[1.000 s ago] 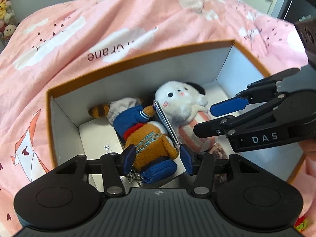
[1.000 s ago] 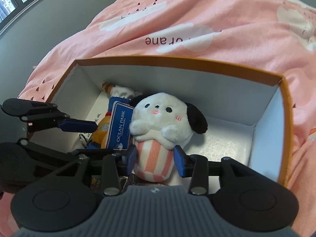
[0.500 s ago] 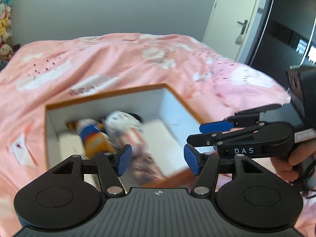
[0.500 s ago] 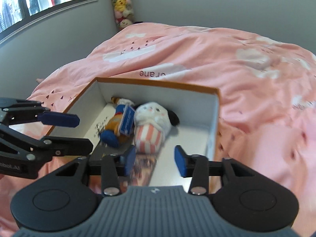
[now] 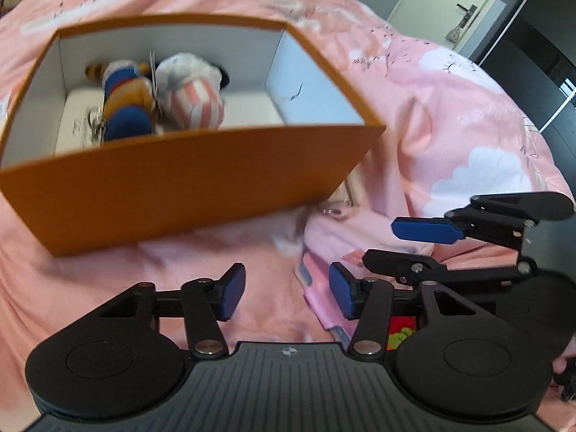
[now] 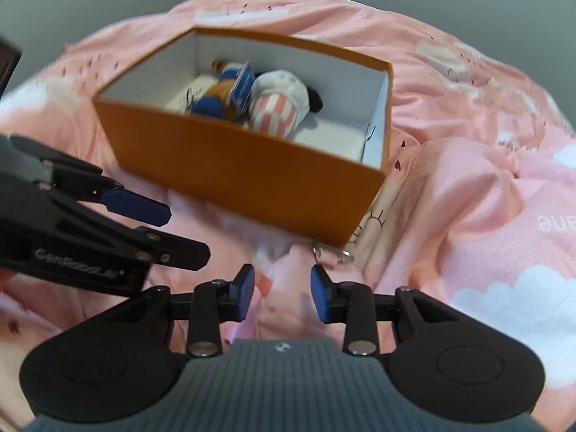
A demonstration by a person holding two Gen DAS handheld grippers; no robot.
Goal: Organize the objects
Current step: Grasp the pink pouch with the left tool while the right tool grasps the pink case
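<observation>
The left tool [image 5: 286, 297] is hovering with its blue pads spread apart and nothing between them, above rumpled pink bedding [image 5: 450, 115]. The right tool [image 6: 282, 297] is hanging just beside it, likewise spread and empty. Under and just beyond the pads, a flat pink packet [image 5: 320, 288] is lying on the bed; blur is hiding its details. A small clear item [image 5: 336, 208] is resting against the near right corner of the box, too smeared to identify.

Farther off, an orange cardboard box with a white interior [image 5: 187, 187] is sitting on the bedding, its tall near wall standing between the tools and the contents. Inside, toward the far left, a brown plush in blue clothing [image 5: 124, 104] is lying touching a white plush with a black ear and pink-striped body [image 5: 190, 90] to its right. Beyond the bed, a grey wall and a white door [image 5: 464, 0] are showing.
</observation>
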